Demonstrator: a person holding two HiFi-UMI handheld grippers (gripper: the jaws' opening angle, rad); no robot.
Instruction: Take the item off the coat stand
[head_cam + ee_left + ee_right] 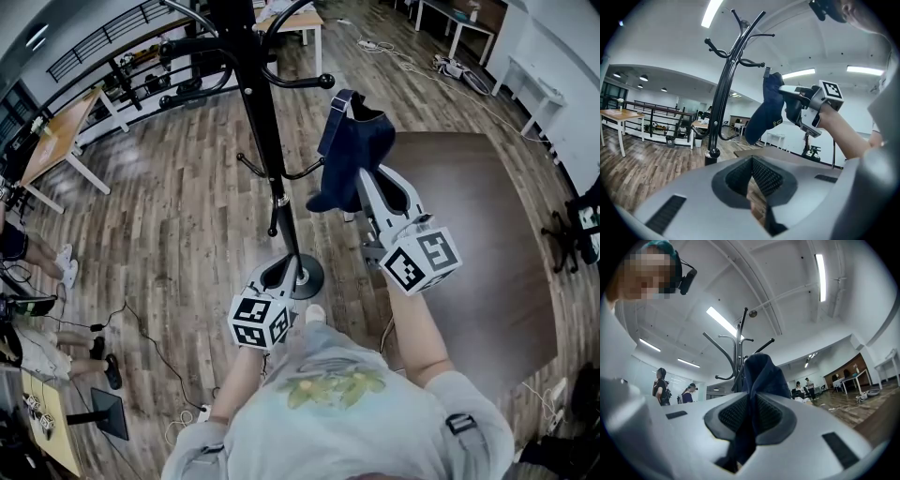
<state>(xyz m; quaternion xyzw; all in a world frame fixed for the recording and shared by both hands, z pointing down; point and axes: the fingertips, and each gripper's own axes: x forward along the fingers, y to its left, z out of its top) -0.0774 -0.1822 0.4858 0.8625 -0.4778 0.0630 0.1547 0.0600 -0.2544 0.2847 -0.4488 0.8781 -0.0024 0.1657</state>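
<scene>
Beside the coat stand, my right claw clamps the blue cloth close by a hook; left claw pinched together, empty. Pull sideways and its strap could snag there.

Wood-plank floor, dark brown tabletop at right, wood-topped desk at left, white desk far right, black railing, floor cables, bright ceiling strip lights.
</scene>
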